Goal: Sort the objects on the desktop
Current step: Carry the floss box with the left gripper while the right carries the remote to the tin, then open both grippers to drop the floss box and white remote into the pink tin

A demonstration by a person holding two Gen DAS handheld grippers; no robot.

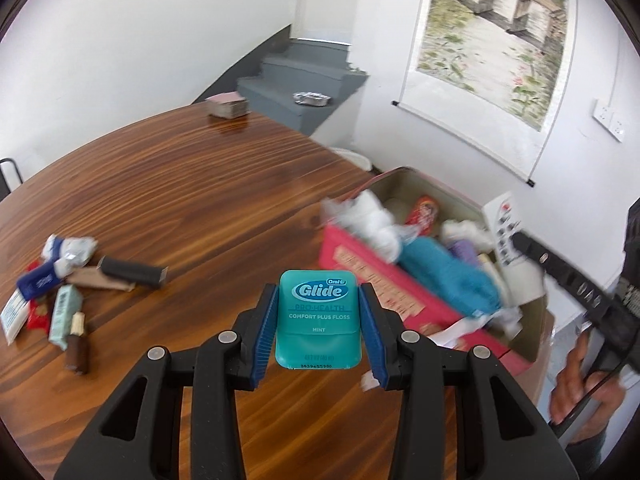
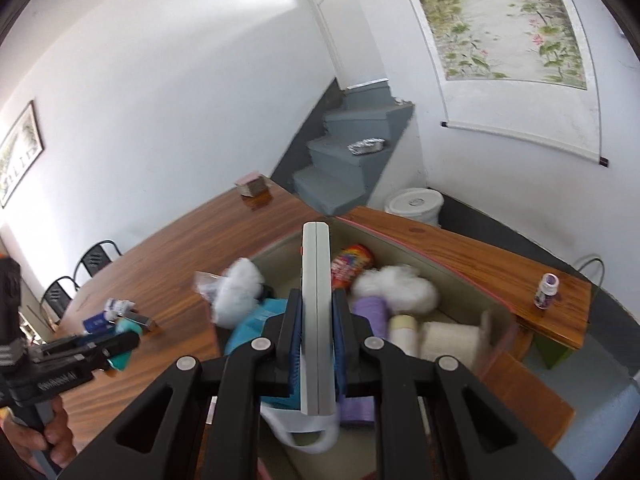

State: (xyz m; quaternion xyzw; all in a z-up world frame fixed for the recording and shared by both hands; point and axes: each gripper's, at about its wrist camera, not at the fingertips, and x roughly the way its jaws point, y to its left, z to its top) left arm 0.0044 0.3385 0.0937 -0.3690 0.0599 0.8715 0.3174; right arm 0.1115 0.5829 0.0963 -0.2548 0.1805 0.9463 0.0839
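My left gripper (image 1: pixel 318 291) is shut on a teal Glide floss box (image 1: pixel 318 320), held label-up above the wooden table (image 1: pixel 180 184). To its right stands a pink box (image 1: pixel 360 264), full of cotton, a blue cloth and bottles. In the right wrist view my right gripper (image 2: pixel 317 296) is shut on a white remote control (image 2: pixel 316 272), edge-on over the box's inner wall (image 2: pixel 460 276). The left wrist view shows the remote (image 1: pixel 502 220) at the box's far right corner. A pile of small packets and tubes (image 1: pixel 52 288) lies on the table at the left.
A pink card stack (image 1: pixel 226 106) sits at the table's far edge. Grey stairs (image 1: pixel 304 80) with a foil tray (image 1: pixel 311 99) rise behind. A bench carries a small purple bottle (image 2: pixel 546 290). A white bucket (image 2: pixel 414 204) and chairs (image 2: pixel 96 258) stand nearby.
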